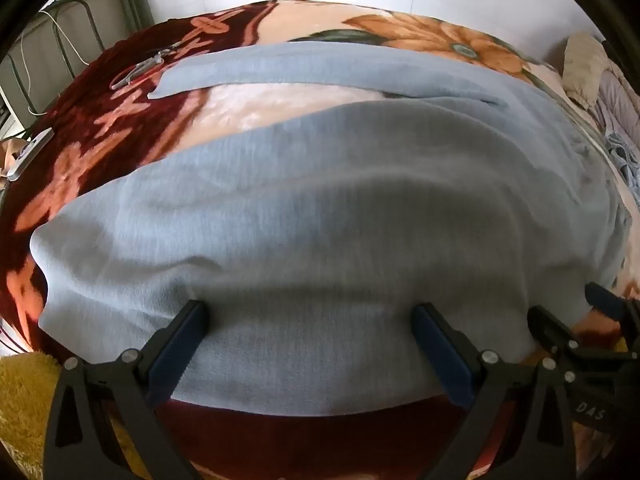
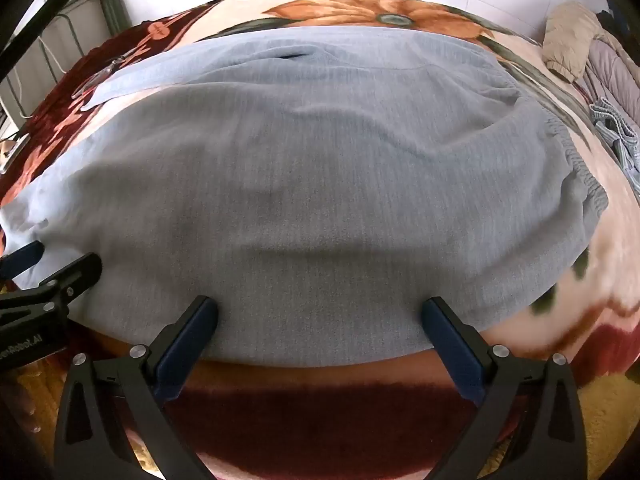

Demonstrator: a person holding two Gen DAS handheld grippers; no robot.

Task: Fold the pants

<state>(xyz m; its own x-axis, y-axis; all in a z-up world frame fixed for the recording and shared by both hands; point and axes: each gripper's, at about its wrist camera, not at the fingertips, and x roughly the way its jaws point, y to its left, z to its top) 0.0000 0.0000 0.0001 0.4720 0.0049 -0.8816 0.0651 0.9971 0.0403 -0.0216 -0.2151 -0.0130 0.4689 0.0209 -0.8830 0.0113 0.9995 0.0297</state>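
Note:
Light grey-blue sweatpants [image 1: 320,208] lie spread on a floral blanket, one leg [image 1: 304,64] stretched away to the far left, the near leg across the front. In the right wrist view the pants [image 2: 320,184] show their elastic waistband [image 2: 580,168] at the right. My left gripper [image 1: 310,312] is open, its fingers straddling the near edge of the fabric. My right gripper [image 2: 320,308] is open too, over the same near edge; it also shows in the left wrist view [image 1: 568,308]. The left gripper appears at the left of the right wrist view [image 2: 52,264].
The red and cream floral blanket [image 1: 100,120] covers the bed. A clothes hanger [image 1: 136,72] lies far left. A beige jacket [image 2: 568,40] and a small crumpled blue garment [image 2: 612,128] lie at the right. A metal bed frame [image 1: 80,20] and a white wall stand behind.

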